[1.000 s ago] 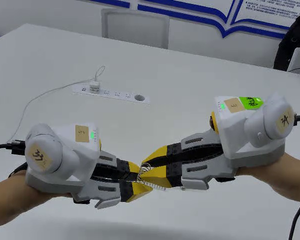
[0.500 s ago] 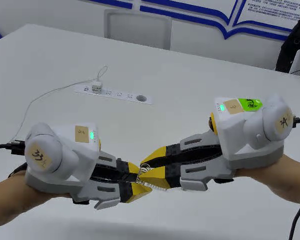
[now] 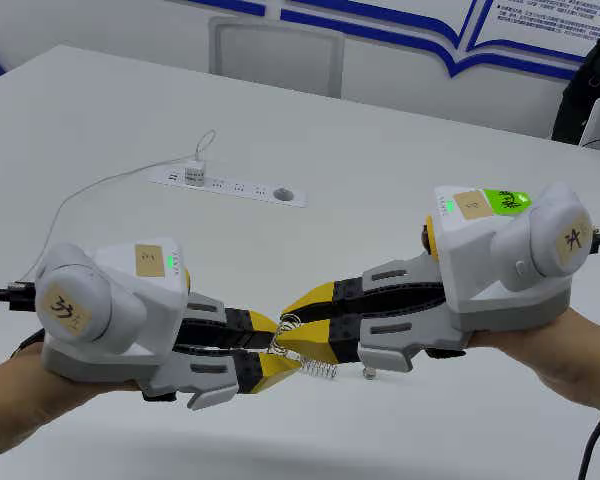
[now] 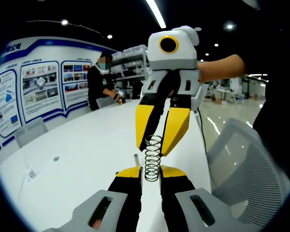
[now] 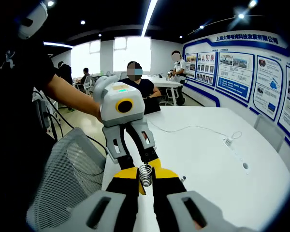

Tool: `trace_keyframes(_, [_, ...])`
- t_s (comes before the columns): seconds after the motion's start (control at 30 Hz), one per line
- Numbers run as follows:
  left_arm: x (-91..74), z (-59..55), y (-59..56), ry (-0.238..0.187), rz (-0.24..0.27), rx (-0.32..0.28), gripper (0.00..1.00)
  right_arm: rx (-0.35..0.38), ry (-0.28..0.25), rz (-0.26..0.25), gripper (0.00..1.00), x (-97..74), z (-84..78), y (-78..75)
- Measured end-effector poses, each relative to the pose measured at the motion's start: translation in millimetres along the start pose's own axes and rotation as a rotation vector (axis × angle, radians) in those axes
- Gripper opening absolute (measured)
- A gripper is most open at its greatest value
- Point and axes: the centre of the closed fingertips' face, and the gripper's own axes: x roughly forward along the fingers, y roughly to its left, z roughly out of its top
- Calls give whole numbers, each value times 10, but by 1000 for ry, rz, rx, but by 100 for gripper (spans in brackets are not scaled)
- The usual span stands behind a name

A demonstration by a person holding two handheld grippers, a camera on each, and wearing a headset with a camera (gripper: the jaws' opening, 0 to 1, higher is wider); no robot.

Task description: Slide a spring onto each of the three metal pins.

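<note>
A tan sticker reading "33" marks the left claw's rounded rear housing; the wall posters' lettering is too small to read.

Worktop: power strip at far centre; chair behind far edge. Near centre, left hand-held gripper and right hand-held gripper meet tip to tip, spring between.

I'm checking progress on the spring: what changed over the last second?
The left gripper drew back slightly leftward and rolled, so more of the spring now shows below the tips of the right gripper. Both still hold it above the table; the power strip is unmoved.
</note>
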Motion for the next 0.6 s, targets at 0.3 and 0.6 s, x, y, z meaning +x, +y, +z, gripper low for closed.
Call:
trace_keyframes(0.3, [-66,-42,88,4,27,-25,21,13,2,-36,10,-59,-32,-104])
trace_keyframes(0.6, [-208,-72,215,-13,70,-70,29,76,23,-178,10,-259,-234,-449])
